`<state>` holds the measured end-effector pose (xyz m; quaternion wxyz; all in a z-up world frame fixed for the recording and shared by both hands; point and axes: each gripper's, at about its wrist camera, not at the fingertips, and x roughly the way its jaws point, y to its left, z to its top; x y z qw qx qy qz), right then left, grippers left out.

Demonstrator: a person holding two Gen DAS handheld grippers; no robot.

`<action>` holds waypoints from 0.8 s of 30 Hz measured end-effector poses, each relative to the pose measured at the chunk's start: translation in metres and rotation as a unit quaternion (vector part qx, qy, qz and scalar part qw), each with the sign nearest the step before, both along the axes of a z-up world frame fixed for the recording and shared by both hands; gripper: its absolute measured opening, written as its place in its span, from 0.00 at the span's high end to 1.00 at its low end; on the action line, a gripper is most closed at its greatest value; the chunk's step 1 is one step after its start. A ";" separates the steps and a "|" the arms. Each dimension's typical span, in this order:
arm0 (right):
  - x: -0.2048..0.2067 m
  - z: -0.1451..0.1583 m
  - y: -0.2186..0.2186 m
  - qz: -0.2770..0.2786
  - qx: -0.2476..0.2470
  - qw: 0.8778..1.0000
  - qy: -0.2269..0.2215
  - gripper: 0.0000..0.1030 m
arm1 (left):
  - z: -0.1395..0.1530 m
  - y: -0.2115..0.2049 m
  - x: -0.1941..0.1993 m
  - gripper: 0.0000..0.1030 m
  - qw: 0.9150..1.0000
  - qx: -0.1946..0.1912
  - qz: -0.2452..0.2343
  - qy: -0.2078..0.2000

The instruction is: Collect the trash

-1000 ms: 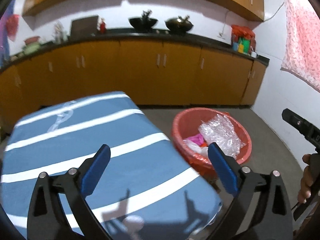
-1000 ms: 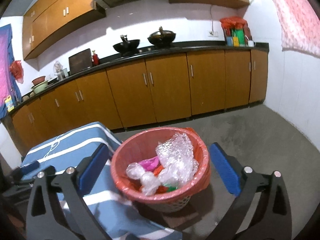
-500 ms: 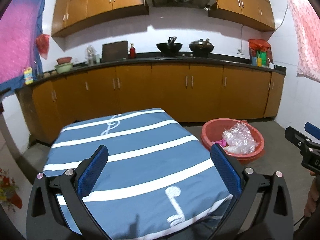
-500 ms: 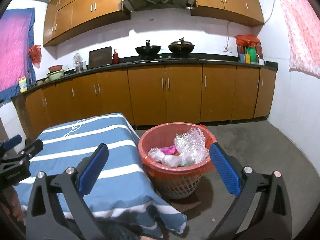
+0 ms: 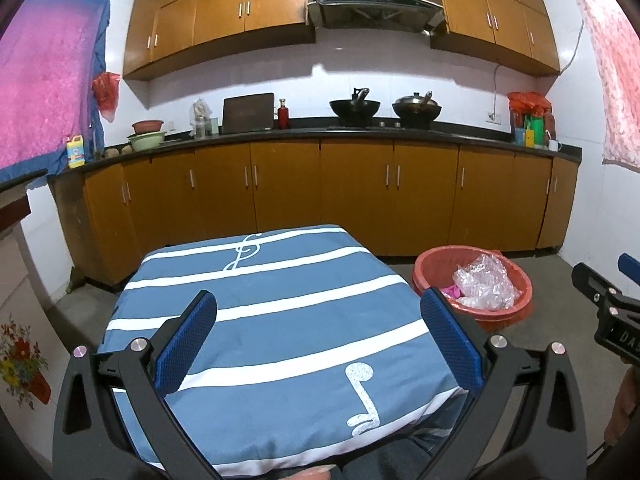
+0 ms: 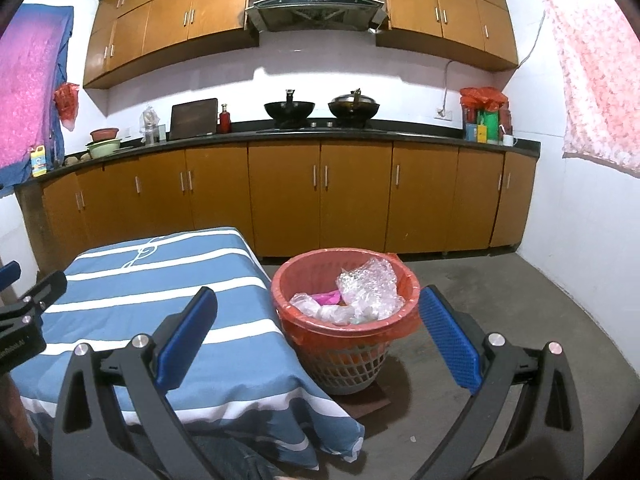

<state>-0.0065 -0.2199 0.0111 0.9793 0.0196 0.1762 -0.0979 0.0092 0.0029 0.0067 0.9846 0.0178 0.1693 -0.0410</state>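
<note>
A red-lined waste basket [image 6: 348, 336] stands on the floor to the right of the table, holding crumpled clear plastic [image 6: 370, 288] and a pink scrap [image 6: 326, 299]. The left wrist view shows the same basket [image 5: 508, 314] past the table's right edge. My left gripper [image 5: 318, 334] hangs open above the blue striped tablecloth [image 5: 280, 300], nothing between its blue pads. My right gripper [image 6: 316, 332] is open too, held back from the basket and above the table's right edge [image 6: 256, 320]. No loose trash shows on the cloth.
Brown kitchen cabinets [image 6: 320, 196] run along the far wall under a black counter with woks [image 6: 288, 110] and bottles. Bare concrete floor [image 6: 500, 300] spreads right of the basket. The other gripper [image 5: 604, 304] shows at the left wrist view's right edge.
Both grippers have pulled back and risen from the basket and table. More of the tablecloth and kitchen is in view. Both stay open and empty.
</note>
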 end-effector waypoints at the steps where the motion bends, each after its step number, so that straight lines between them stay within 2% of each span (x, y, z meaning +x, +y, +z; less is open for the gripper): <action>1: -0.001 0.000 0.000 0.000 0.001 1.000 -0.001 0.04 | 0.000 0.000 0.000 0.02 1.000 -0.001 0.002 -0.001; 24: -0.006 0.002 -0.002 -0.008 0.001 1.000 -0.009 0.04 | 0.000 0.005 -0.006 0.02 1.000 0.001 0.009 -0.011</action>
